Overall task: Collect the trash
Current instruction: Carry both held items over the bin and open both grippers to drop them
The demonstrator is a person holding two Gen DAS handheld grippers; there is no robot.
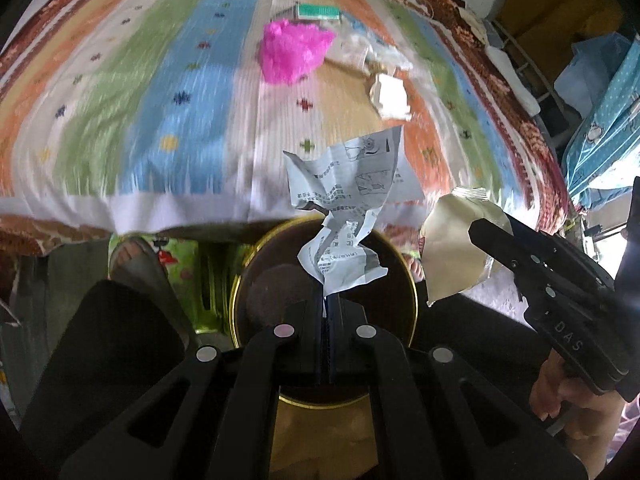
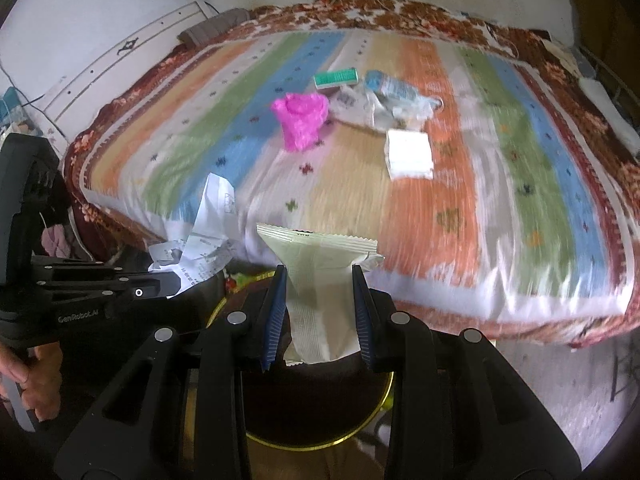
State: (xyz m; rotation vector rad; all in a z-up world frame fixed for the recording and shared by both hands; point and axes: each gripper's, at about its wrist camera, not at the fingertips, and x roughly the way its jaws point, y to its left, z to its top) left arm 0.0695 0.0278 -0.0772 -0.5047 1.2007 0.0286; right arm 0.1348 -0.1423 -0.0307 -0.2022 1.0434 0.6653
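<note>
My left gripper [image 1: 327, 300] is shut on a crumpled printed paper sheet [image 1: 344, 208] and holds it over a dark round bin with a gold rim [image 1: 400, 264]. The same paper shows at the left in the right wrist view [image 2: 204, 236]. My right gripper [image 2: 320, 276] is partly open, its blue pads on either side of a pale snack wrapper [image 2: 320, 272] over the bin [image 2: 320, 446]. In the left wrist view the wrapper [image 1: 456, 252] hangs from the right gripper at the right. Both grippers hover at the bed's front edge.
On the striped bedspread [image 2: 520, 200] lie a pink crumpled bag [image 2: 302, 118], a green box [image 2: 335, 77], a squashed plastic bottle [image 2: 394, 90], clear wrapping [image 2: 400, 112] and a white folded tissue [image 2: 409, 153]. A sandalled foot [image 1: 132, 256] stands left of the bin.
</note>
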